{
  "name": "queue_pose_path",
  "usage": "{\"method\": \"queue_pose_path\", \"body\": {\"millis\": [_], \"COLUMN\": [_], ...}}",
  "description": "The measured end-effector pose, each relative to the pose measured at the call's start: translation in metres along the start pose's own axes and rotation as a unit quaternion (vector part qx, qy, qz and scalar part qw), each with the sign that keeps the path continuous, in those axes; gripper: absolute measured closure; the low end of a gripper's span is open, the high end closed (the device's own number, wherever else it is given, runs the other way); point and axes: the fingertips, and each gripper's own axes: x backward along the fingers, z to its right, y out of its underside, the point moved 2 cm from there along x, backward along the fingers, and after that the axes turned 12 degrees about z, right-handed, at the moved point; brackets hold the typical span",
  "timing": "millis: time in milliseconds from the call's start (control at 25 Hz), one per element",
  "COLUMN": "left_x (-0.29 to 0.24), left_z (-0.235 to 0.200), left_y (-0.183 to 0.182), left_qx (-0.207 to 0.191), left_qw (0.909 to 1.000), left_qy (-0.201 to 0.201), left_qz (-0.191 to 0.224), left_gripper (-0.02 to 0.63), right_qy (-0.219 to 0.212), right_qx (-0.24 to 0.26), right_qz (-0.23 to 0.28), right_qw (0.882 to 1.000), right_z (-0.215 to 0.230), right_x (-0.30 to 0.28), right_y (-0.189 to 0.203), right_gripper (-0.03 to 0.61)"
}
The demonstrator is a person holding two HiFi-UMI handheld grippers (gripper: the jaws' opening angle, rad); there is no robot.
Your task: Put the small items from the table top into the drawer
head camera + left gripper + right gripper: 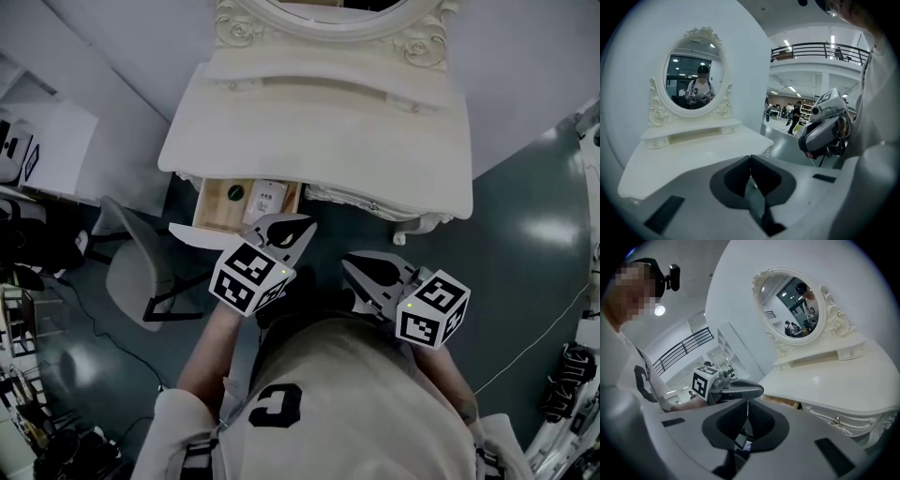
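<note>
At the far left a grey chair (139, 267) stands just beside the white dressing table (375, 141). The table's left-hand drawer (214, 211) is pulled open, and a dark round item (235, 192) and a white packet (266, 199) lie inside it side by side. Just in front of the drawer hangs the left gripper (287, 231), its jaws clenched together on nothing. To its right the right gripper (371, 274) is held near the person's body, its jaws likewise pressed together and empty.

White table (319, 122) with mirror (319, 9); open drawer (214, 211) holds packet (266, 199) and, seemingly, disc (235, 192).
</note>
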Motion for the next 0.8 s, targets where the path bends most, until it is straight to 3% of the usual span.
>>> {"method": "queue_pose_path", "body": {"millis": [480,800], "left_x": [0.033,0.062], "left_z": [0.044,0.036], "left_y": [0.017,0.021], "left_qx": [0.038,0.031], "left_qw": [0.9991,0.9994], "left_qy": [-0.016,0.008], "left_qz": [-0.004,0.008], "left_gripper": [0.555,0.555], "right_qy": [-0.051,-0.021], "right_qx": [-0.056,-0.059], "right_qz": [-0.008,0.000], "right_qw": [0.997,0.998], "right_z": [-0.022,-0.038], "right_x": [0.002,-0.012], "right_y": [0.031,0.038], "right_gripper": [0.551,0.551]}}
